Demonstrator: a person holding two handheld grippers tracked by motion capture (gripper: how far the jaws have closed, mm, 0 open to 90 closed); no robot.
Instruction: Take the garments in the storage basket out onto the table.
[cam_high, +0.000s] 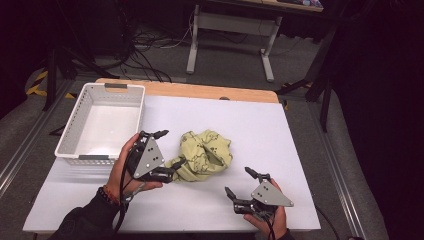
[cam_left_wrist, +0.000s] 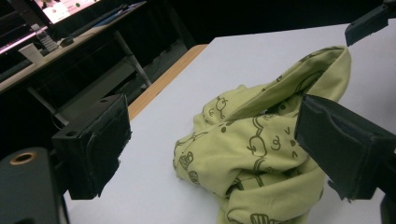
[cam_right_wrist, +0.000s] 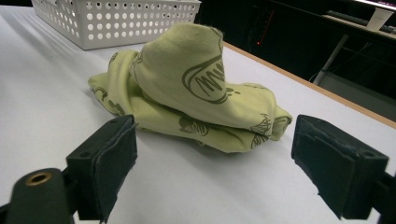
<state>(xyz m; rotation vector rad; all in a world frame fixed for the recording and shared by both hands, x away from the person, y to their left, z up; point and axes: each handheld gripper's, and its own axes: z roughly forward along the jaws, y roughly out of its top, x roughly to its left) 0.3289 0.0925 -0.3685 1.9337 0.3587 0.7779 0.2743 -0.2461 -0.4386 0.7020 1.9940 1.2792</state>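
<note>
A crumpled pale-green cloth (cam_high: 204, 155) printed with dark line drawings lies in a heap at the middle of the white table (cam_high: 260, 120). My left gripper (cam_high: 168, 151) is open at the cloth's left edge, jaws spread wide on either side of its near corner. In the left gripper view the cloth (cam_left_wrist: 252, 144) bunches between the two black pads (cam_left_wrist: 100, 140). My right gripper (cam_high: 240, 183) is open and lies a short way in front of the cloth, to its right, apart from it. The right gripper view faces the cloth (cam_right_wrist: 187, 88) across bare table.
A white perforated basket (cam_high: 102, 122) with nothing in it stands at the table's left rear; its wall (cam_right_wrist: 116, 21) appears behind the cloth in the right gripper view. A wooden strip (cam_high: 200, 90) runs along the far edge. Desk legs and cables lie on the floor beyond.
</note>
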